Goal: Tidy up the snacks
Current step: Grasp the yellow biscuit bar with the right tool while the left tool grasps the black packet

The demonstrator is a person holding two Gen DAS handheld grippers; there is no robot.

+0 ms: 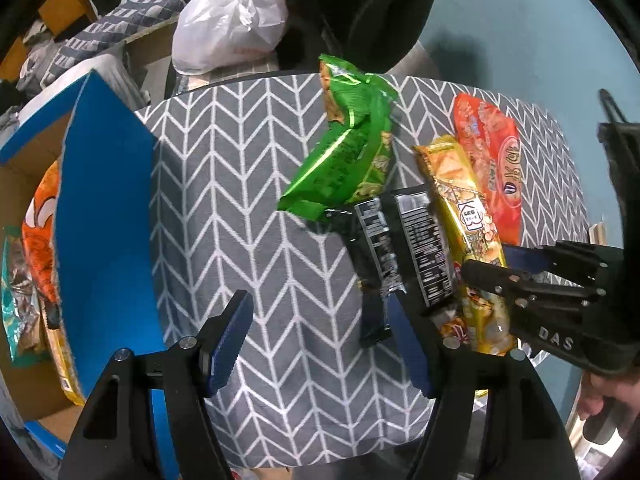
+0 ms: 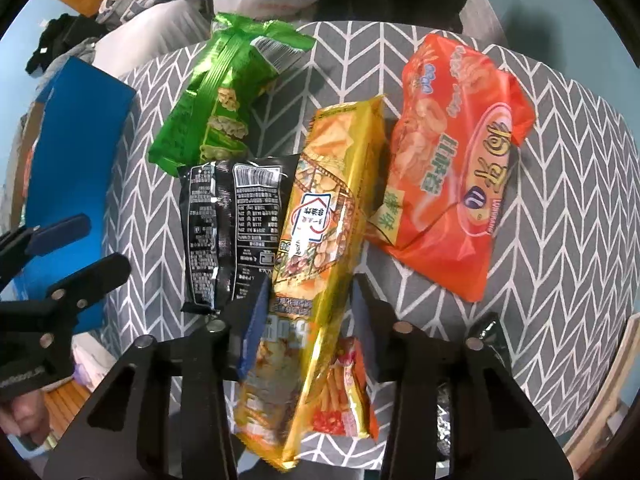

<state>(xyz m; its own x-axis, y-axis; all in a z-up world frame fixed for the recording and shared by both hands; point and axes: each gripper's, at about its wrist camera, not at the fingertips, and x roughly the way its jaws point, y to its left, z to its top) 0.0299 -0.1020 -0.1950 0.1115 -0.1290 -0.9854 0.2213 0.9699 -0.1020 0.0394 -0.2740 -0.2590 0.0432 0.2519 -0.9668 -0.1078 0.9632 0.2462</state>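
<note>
**A:** What have I got nearest on my right claw?

**B:** Your right gripper [image 2: 308, 312] points down over the near edge of the table [image 2: 560, 200], and its blue pads sit against both sides of the long yellow cracker pack [image 2: 320, 216]; it is pinching that pack. Under the pack's near end lies a small orange-red snack packet [image 2: 344, 396].

**A:** And my left?

**B:** Your left gripper [image 1: 320, 340] hangs with its jaws spread wide, nothing between the pads but the grey chevron tablecloth [image 1: 248, 184]. Its right finger [image 1: 412, 344] is just beside the near end of the black snack pack [image 1: 400, 248]; I cannot tell if they touch.

**A:** Going further out?

**B:** The black pack lies touching the yellow one on its left. Beyond it, toward the far edge, sits the green snack bag [image 2: 224, 96], its near end touching the black pack. The orange bag [image 2: 452, 160] lies right of the yellow pack.

**A:** The box?

**B:** The blue-sided cardboard box [image 1: 108, 216] stands at the table's left edge, with an orange bag [image 1: 40, 232] and other packets already inside. A white plastic bag [image 1: 232, 20] sits past the far edge.
</note>
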